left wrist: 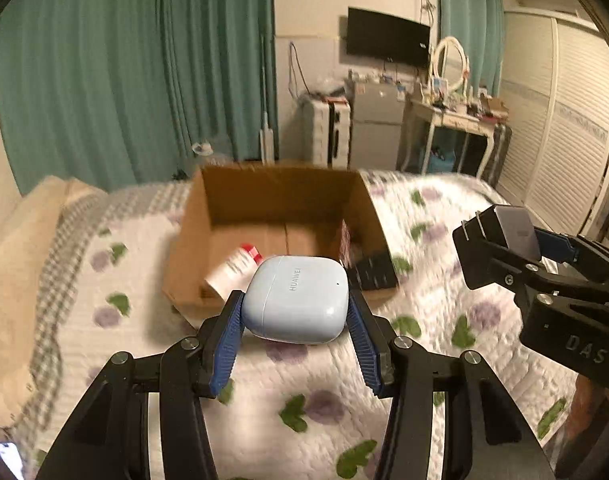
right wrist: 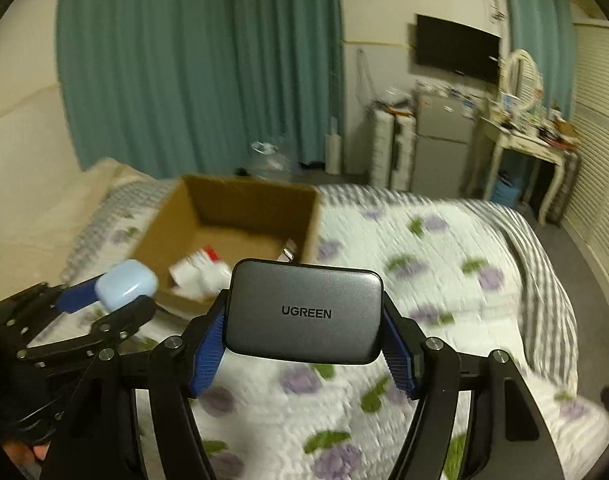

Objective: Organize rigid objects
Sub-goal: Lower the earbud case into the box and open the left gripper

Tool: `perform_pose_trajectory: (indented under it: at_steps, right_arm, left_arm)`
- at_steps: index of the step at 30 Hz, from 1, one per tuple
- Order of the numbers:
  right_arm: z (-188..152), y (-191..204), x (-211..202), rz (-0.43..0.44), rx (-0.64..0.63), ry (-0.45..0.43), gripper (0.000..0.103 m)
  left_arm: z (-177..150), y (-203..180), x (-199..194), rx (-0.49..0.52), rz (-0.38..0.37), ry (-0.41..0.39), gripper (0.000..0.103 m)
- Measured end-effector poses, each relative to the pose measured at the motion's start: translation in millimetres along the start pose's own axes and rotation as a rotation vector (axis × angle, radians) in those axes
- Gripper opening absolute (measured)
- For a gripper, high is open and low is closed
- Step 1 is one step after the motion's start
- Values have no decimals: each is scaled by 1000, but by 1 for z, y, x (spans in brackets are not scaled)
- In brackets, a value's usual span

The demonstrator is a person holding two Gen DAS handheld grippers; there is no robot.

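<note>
- L gripper (left wrist: 296,312): blue ribbed pads clamped on both side faces of a pale blue Huawei earbud case (left wrist: 298,300); case held in the air, above the quilt (left wrist: 104,280), just short of the near wall of the cardboard box (left wrist: 192,232).
- R gripper (right wrist: 304,320): pads clamped on the short ends of a grey UGREEN charger (right wrist: 304,312), logo face toward the cam; prongs visible from the L cam. Also airborne, near side of the box, to its right.
- Box: open top, sits on the bed. Already holds a white bottle with red band (left wrist: 236,266) and a dark item at the right wall, too blurred to ID.
- Handling, case: judged light, hard, glossy, rounded, so slip risk; grip sits low on the curve, better across the widest flat part. Hinged lid may pop if dropped hard.
- Handling, charger: judged denser, stiff, matte shell, flat sides, so secure hold as is. Keep prongs clear of the pads.
- Status, by judgement: both items mid-carry toward the box; release low inside, not from height.
</note>
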State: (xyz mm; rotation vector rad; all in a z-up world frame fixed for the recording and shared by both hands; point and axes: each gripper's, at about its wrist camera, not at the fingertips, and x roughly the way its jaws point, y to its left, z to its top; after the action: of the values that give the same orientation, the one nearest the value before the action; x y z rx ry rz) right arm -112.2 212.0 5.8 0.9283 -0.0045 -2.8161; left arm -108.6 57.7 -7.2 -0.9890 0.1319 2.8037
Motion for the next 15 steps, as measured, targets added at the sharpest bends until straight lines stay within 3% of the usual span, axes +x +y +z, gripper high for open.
perform_pose_trajectory:
  at_steps: [7, 15]
  right_arm:
    - [64, 16, 3, 70, -124, -87, 68]
    - [113, 15, 61, 108, -191, -88, 68]
  left_arm:
    - [45, 21, 6, -9, 71, -52, 52]
    - [81, 33, 65, -7, 115, -52, 52]
